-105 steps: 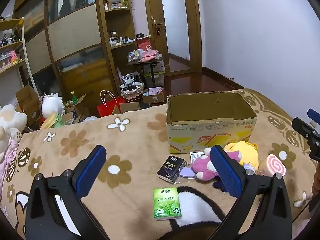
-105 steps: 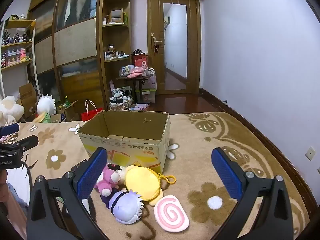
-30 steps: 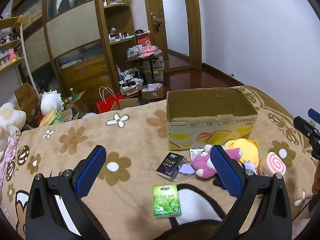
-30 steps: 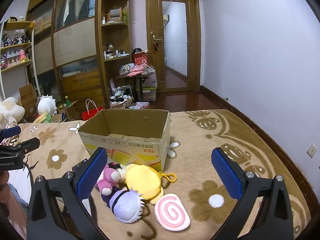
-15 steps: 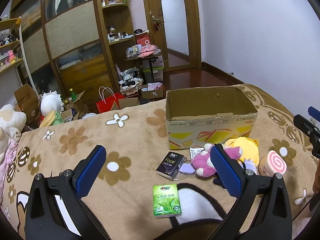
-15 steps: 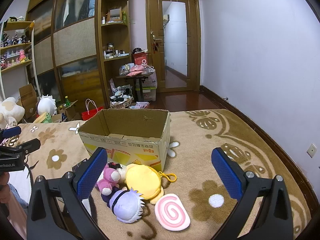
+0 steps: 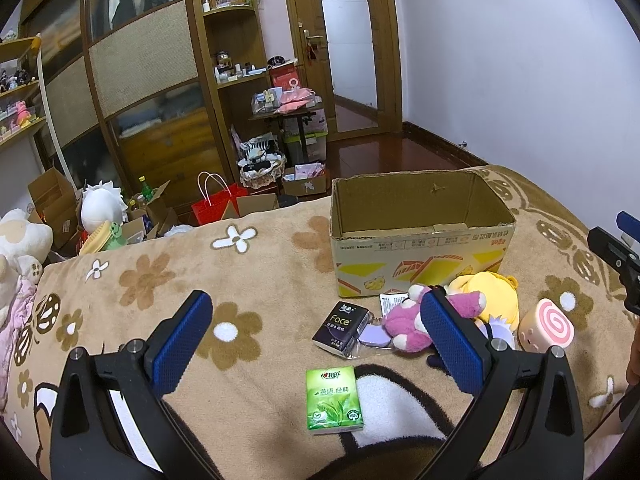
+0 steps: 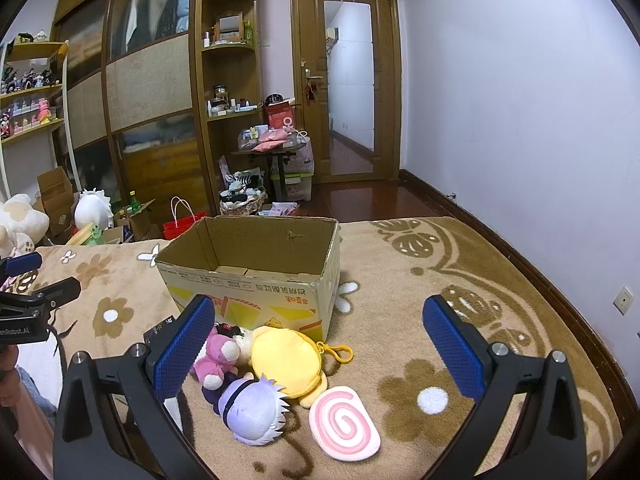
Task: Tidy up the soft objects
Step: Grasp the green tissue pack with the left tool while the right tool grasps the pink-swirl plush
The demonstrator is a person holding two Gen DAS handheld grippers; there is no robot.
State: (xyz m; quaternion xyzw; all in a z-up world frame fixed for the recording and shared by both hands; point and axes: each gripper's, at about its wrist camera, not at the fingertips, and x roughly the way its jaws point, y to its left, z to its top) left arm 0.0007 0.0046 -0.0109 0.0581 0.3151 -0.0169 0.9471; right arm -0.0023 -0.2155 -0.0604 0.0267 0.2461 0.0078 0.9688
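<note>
Four soft toys lie bunched on the flowered blanket (image 8: 400, 292) just in front of one open cardboard box (image 8: 256, 280): a pink plush (image 8: 214, 360), a yellow plush (image 8: 286, 356) with a yellow clip, a purple-haired plush (image 8: 252, 404) and a pink-swirl roll (image 8: 344, 422). Two tissue packs lie to their left, a black pack (image 7: 341, 330) and, nearer the camera, a green pack (image 7: 333, 399); a small white packet (image 7: 394, 302) peeks out behind the pink plush. The left gripper (image 7: 316, 340) hovers over the blanket, level and pointed toward the packs, its jaws spread wide and holding nothing. The right gripper (image 8: 320, 344) hovers above the toy pile, facing the box, its jaws likewise wide apart and bare. The pink, yellow and purple-haired plush press against one another, with the pink and yellow ones close against the box's front wall; the roll lies flat, just beside the yellow plush. The box stands upright, and what shows of its inside is bare cardboard.
</note>
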